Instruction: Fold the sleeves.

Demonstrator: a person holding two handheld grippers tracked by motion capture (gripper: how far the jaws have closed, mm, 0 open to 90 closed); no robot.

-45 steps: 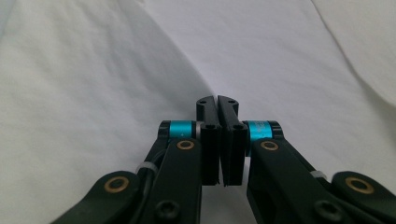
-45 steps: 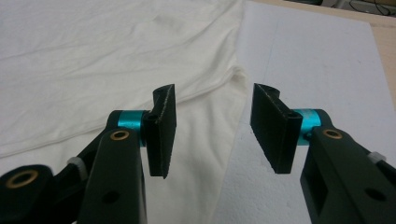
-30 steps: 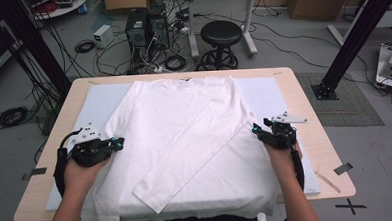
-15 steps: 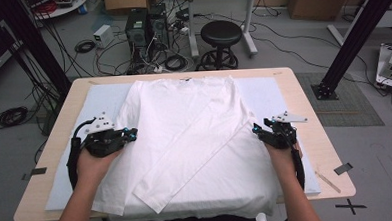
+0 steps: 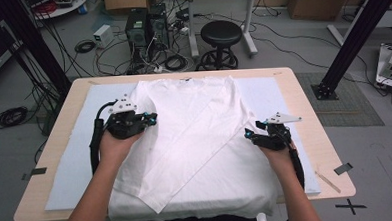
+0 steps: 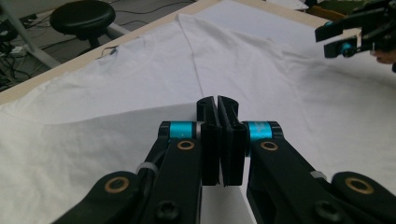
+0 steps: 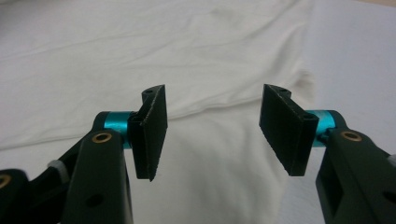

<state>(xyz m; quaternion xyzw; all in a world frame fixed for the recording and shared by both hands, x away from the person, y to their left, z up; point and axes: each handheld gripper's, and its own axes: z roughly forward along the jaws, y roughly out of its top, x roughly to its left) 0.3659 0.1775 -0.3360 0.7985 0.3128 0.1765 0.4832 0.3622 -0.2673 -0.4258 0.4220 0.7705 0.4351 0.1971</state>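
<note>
A white long-sleeved shirt lies flat on a pale blue mat, one sleeve folded diagonally across its body. My left gripper hovers over the shirt's left side, jaws pressed together, and I see no cloth between them. At the shirt's right edge is my right gripper. Its jaws have just been opening and stand apart with nothing between them; the shirt lies beneath. In the left gripper view the right gripper is at the far right.
The mat covers most of a wooden table. Beyond the far edge stand a black stool, computer cases and floor cables. A black frame post rises at the right.
My left gripper has moved up and to the right, from the shirt's left edge onto its body. The right hand has stayed in place, its jaws spread wider.
</note>
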